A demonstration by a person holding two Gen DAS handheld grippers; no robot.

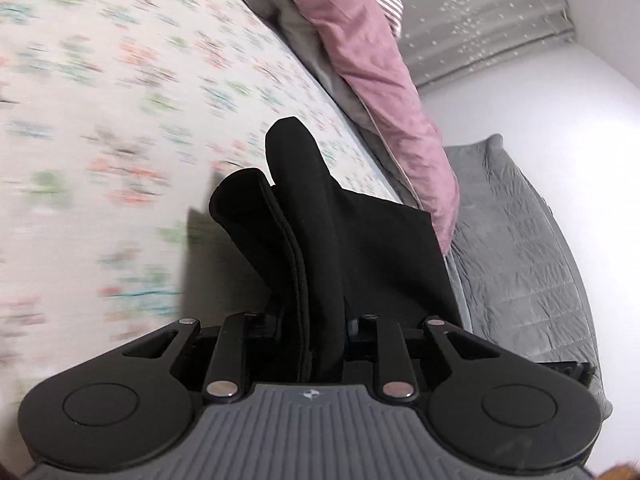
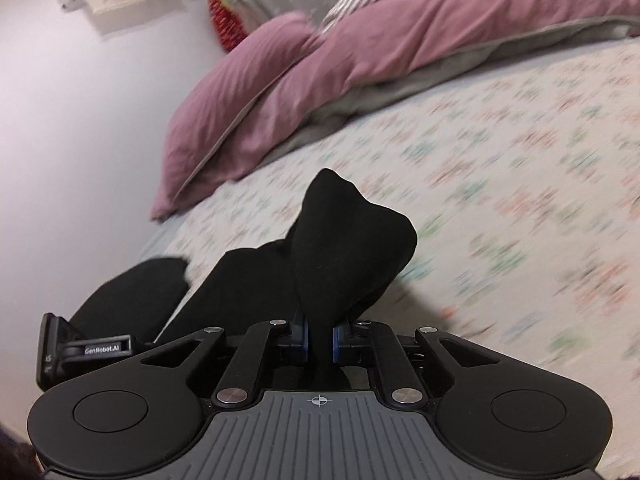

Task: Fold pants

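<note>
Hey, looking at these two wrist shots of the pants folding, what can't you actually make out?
- Left wrist view: the left claw fingertips are buried in bunched black fabric pants; waistband or leg end, unclear.
- Right wrist view: the right claw pinches the black fabric; the lower edge cuts off the rest.
- Both views: motion blur smears the floral-print white bedsheet.
- The pants' overall layout shows in neither view.

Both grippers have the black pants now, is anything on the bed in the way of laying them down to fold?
Nothing visible is. The floral sheet ahead of the pants looks bare; the pink duvet lies bunched at the far edge.
</note>
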